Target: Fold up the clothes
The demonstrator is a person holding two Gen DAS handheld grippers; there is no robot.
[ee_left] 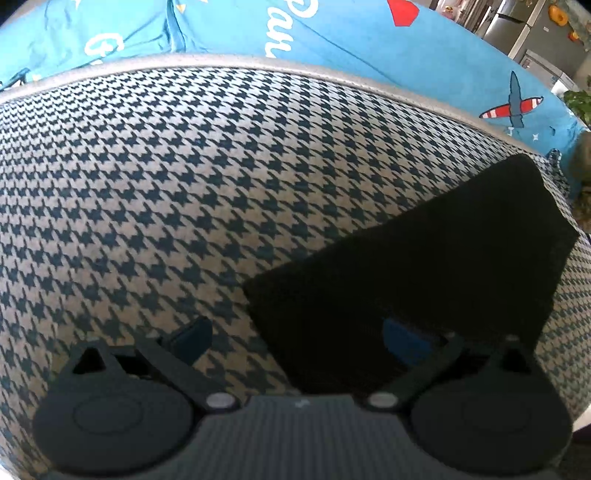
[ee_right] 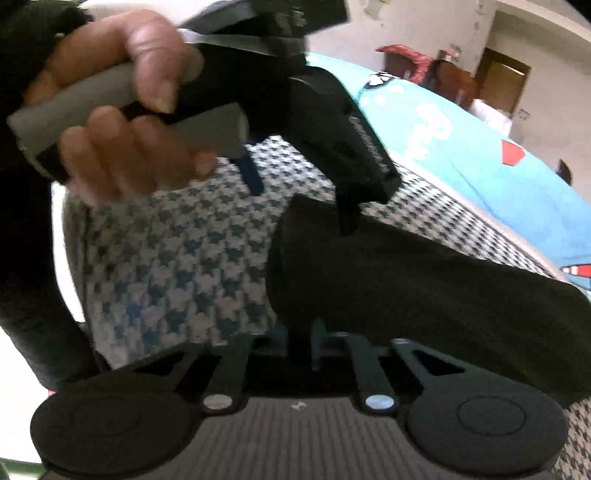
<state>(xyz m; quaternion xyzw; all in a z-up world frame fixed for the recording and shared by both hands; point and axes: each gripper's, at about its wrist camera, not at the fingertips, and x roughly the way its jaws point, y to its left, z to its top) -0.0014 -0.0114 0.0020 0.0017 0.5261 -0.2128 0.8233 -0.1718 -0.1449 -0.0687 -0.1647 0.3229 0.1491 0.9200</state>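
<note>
A black folded cloth lies on a houndstooth fabric that covers most of the left wrist view. My left gripper is open wide, low over both: one finger over the houndstooth, the blue-padded one over the black cloth's near edge. The right wrist view shows the black cloth bulging up just ahead. My right gripper has its fingers close together at the cloth's near edge, seemingly shut on it. A hand holds the left gripper, one fingertip touching the cloth's top.
A bright blue printed sheet with white lettering and a red-and-white plane lies beyond the houndstooth fabric's grey hem. Grey cabinets stand far right. A white wall, a brown door and a red item are behind.
</note>
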